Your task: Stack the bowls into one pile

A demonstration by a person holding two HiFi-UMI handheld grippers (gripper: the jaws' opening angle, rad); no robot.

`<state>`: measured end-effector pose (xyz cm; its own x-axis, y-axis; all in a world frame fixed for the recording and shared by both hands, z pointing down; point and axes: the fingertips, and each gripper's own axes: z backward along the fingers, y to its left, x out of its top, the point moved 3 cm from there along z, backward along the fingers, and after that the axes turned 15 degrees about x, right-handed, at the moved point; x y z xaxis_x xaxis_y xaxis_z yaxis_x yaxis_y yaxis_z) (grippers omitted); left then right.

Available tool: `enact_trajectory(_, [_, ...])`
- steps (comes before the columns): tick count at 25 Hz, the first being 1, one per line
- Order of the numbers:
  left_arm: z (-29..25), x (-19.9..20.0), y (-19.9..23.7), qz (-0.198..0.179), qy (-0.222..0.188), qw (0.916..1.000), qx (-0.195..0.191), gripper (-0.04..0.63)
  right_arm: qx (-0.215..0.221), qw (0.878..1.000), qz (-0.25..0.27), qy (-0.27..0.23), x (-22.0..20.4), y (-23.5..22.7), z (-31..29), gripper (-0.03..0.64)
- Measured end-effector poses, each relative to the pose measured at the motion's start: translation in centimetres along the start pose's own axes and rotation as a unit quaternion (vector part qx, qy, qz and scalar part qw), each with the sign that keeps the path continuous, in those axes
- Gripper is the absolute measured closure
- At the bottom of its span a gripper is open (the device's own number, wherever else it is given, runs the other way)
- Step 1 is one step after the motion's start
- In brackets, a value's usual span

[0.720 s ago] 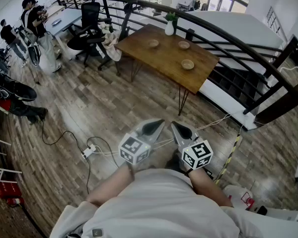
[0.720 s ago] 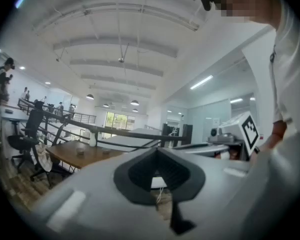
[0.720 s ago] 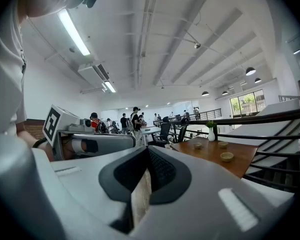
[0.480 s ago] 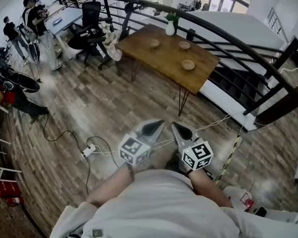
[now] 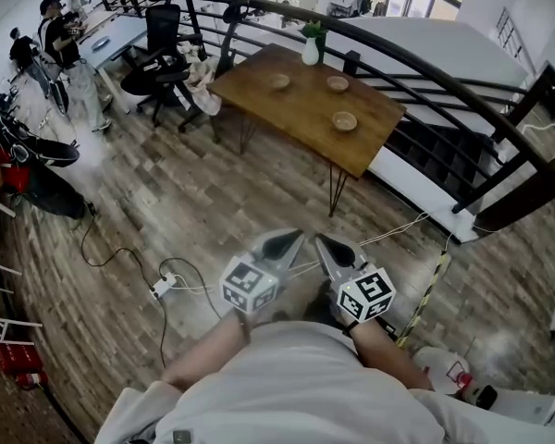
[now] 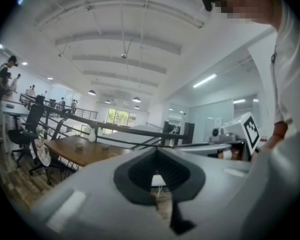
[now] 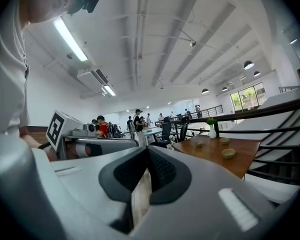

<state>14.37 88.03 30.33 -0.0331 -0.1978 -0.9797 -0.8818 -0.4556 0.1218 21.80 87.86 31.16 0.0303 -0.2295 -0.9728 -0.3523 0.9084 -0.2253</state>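
Flooring (image 5: 166, 192) of wood planks is seen from above across most of the head view, bordered at the far side by a curved black railing (image 5: 425, 63). A wooden table (image 5: 296, 109) on thin metal legs is placed just inside that railing, well apart from the person. The person's pale shirt (image 5: 296, 377) fills the bottom of the view. Both hand-held grippers are held close in front of the chest, side by side and pointed roughly level toward the table. The left gripper (image 5: 282, 241) is seen with its jaws brought together at the tips and nothing between them. The right gripper (image 5: 333, 245) is likewise closed and empty. A black office chair (image 5: 157, 63) is set left of the table. A white vase (image 5: 311, 52) with a green plant is placed at the table's far edge. Three small bowls are spread separately on the tabletop, none stacked: a left bowl (image 5: 278, 80), a far bowl (image 5: 338, 83) and a near bowl (image 5: 344, 121). A white power strip (image 5: 164, 283) with its cable is laid on the floor left of the grippers.
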Motion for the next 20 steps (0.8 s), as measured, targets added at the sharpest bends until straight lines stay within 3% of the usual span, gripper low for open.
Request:
enact_trajectory(7, [-5.9, 0.2, -1.1, 0.003, 0.010, 0.9999, -0.008, 0.591, -0.008, 1.000, -0.013, -0.012, 0.9, -5.7, 1.9, 0.609])
enact_trajectory(20, [-25.1, 4.6, -4.3, -0.007, -0.010, 0.9996, -0.024, 0.591, -0.006, 1.000, 0.004, -0.020, 6.6, -24.1, 6.4, 0.609])
